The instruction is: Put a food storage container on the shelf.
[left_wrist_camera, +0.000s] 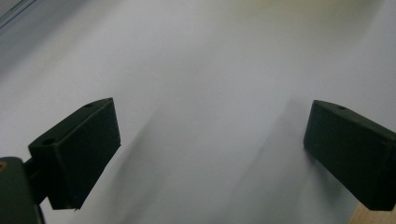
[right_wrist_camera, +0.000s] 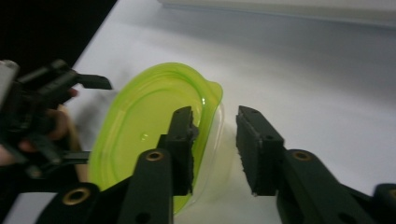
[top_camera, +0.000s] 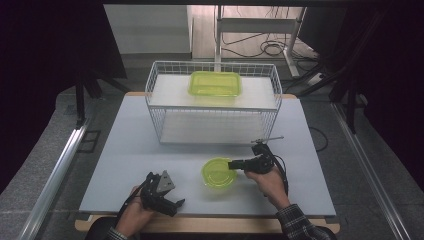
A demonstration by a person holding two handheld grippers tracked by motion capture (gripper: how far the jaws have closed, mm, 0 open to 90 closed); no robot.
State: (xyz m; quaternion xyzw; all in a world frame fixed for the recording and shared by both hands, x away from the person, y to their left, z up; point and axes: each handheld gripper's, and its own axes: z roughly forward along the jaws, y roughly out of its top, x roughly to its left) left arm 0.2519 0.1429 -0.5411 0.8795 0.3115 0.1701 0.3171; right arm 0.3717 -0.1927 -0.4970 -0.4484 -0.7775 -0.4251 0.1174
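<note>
Two tongs: right tongs (right_wrist_camera: 215,149) seemingly straddling green container (right_wrist_camera: 154,140) rim, left tongs (left_wrist_camera: 210,154) wide, empty.

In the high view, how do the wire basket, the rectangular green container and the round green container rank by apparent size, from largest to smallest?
1. wire basket, by far the largest.
2. rectangular green container.
3. round green container, smallest, though it lies nearer the camera, so its true size is likely smaller still.

A lab-like recording bay — black curtains (top_camera: 45,75), floor cables (top_camera: 272,47), bare grey table (top_camera: 125,150).
</note>
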